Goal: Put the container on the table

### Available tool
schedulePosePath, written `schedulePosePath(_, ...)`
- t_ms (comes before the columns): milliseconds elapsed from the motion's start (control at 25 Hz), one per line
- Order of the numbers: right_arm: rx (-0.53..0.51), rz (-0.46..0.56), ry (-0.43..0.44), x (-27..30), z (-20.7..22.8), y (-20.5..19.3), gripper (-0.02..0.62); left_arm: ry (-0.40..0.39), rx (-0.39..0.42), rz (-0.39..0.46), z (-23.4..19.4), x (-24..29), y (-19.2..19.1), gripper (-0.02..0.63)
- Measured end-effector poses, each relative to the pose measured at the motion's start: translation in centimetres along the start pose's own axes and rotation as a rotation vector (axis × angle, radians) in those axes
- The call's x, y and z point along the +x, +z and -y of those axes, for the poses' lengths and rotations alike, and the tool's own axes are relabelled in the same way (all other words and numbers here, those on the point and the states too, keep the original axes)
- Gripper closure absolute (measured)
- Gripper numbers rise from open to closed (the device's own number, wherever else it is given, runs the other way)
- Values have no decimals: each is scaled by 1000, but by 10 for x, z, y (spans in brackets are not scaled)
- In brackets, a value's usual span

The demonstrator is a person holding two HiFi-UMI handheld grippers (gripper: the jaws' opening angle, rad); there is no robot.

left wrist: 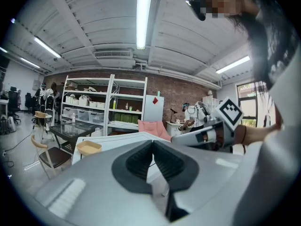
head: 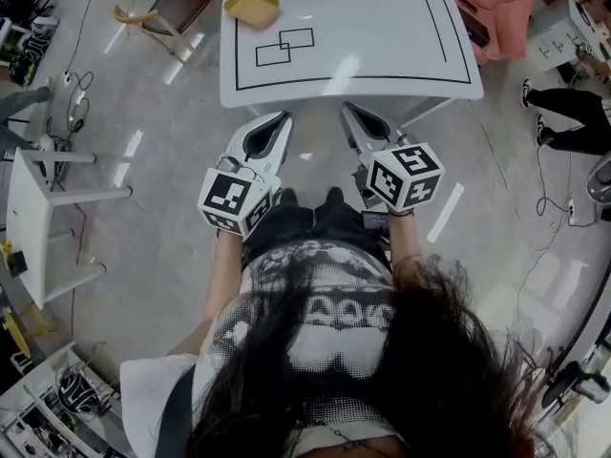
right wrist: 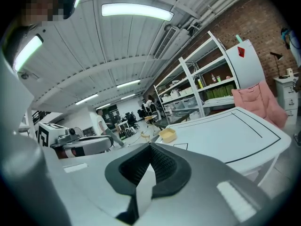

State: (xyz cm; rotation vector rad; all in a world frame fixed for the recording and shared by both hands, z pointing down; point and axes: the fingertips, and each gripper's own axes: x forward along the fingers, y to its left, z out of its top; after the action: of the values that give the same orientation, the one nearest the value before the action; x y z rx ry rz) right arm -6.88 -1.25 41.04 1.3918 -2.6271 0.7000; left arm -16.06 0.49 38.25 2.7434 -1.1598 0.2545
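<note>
A shallow yellow container [head: 252,6] sits on the white table [head: 382,36] near its far left corner, beside two black outlined rectangles. It also shows in the left gripper view [left wrist: 89,147] and in the right gripper view [right wrist: 168,135]. Both grippers hang side by side in front of the person's body, short of the table's near edge. My left gripper [head: 284,117] has its jaws together with nothing between them [left wrist: 153,142]. My right gripper [head: 347,109] is likewise shut and empty [right wrist: 150,146]. Neither touches the container.
A chair [head: 177,8] stands left of the table and a pink cloth [head: 501,8] lies at its right. A small white table [head: 29,208] is on the left and a person's legs [head: 573,117] on the right. Shelving [left wrist: 94,107] lines the far wall.
</note>
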Motion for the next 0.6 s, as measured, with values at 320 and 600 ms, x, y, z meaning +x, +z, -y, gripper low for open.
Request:
schedulePosePath(320, -1, 1, -18, 14, -20, 0, 592, -15, 0, 20, -18, -20, 0, 606)
schedulePosePath(600, 2, -6, -21, 25, -30, 0, 592, -24, -1, 29, -30, -28, 2, 606)
